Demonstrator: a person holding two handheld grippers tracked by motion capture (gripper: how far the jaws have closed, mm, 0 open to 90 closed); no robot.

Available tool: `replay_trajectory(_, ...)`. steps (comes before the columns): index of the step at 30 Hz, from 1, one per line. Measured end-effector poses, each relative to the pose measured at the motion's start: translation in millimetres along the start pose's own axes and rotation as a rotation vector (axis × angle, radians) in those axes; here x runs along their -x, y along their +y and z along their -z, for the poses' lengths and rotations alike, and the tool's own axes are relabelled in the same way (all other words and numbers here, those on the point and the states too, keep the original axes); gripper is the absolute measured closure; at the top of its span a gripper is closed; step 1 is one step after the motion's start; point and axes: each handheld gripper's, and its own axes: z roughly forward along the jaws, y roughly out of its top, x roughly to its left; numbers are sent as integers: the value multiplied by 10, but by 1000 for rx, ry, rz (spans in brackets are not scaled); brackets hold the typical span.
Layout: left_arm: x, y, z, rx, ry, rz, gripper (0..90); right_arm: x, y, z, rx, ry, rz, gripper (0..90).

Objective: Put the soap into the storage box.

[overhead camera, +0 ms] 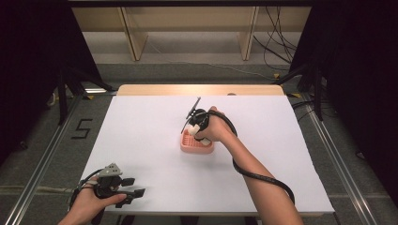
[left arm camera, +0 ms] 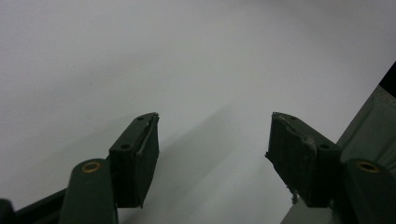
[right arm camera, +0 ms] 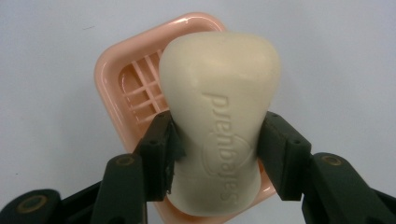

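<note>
A cream bar of soap [right arm camera: 219, 116] with embossed lettering is held between the jaws of my right gripper [right arm camera: 217, 140], which is shut on it. The soap [overhead camera: 191, 129] hangs just above a pink soap dish [right arm camera: 126, 88] with a slatted grid floor. In the high view the pink soap dish [overhead camera: 195, 146] sits near the middle of the white table, with the right gripper [overhead camera: 195, 127] over its far end. My left gripper [overhead camera: 133, 187] rests at the near left corner of the table, jaws wide apart. Nothing lies between the left gripper [left arm camera: 212, 149] jaws.
The white table sheet [overhead camera: 141, 131] spreads around the dish. A wooden strip [overhead camera: 199, 89] edges the far side. The table's near right edge [left arm camera: 369, 126] drops to grey floor beside the left gripper. Cables [overhead camera: 277, 47] lie on the floor beyond the table.
</note>
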Motion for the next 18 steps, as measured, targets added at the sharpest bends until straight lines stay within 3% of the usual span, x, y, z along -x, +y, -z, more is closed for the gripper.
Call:
replay_trajectory(11, 0, -1, -1, -3, -1, -1, 332, -14, -3, -53, -4, 15, 13, 505)
replay_trajectory(13, 3, -2, -4, 0, -2, 3, 332, -1, -1, -65, -3, 19, 34, 505)
replay_trajectory(18, 4, -2, -9, -4, -2, 4, 332, -20, -1, -58, -6, 18, 27, 504)
